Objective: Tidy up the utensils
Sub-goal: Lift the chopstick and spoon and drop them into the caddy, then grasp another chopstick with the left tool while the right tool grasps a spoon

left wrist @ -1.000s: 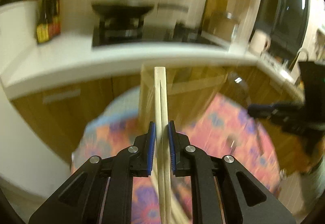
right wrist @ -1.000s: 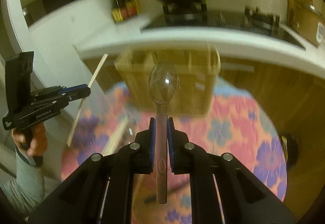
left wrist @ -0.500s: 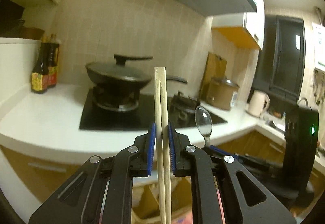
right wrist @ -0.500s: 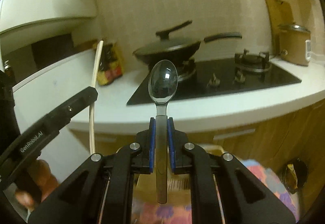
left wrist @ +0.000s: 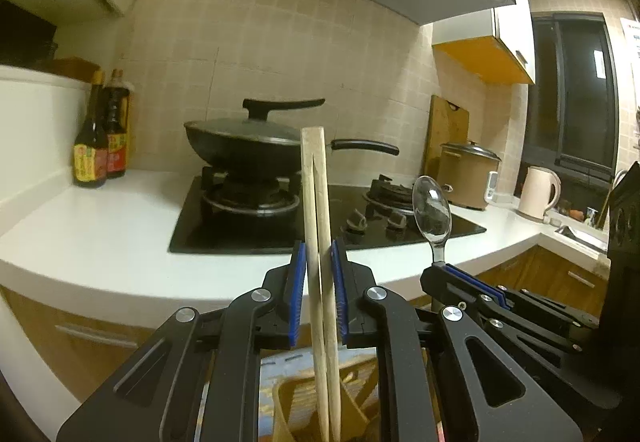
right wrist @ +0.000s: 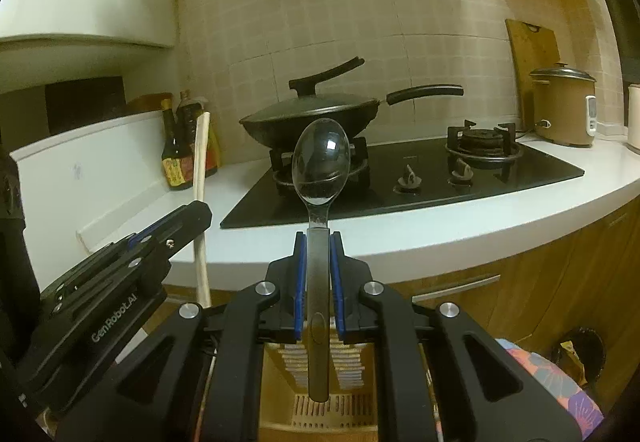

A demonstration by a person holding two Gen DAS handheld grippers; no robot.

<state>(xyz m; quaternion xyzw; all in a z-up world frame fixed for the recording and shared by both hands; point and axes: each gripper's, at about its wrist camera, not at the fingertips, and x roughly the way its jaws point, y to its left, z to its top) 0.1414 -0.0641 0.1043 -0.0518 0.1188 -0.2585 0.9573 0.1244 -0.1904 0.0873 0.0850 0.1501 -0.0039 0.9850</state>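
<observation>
Clamped light, stiff chopsticks (left wrist: pixel 318 226) mid-length in left gripper (left wrist: pixel 319 270); pinched slick, rigid spoon (right wrist: pixel 320 169) by handle in right gripper (right wrist: pixel 318 274).

Two chopsticks (left wrist: pixel 320 242), one spoon (right wrist: pixel 320 161)

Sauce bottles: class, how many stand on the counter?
2. Both stand side by side at the counter's far left corner, left of the wok: the front bottle and the back bottle. More may hide behind.
</observation>
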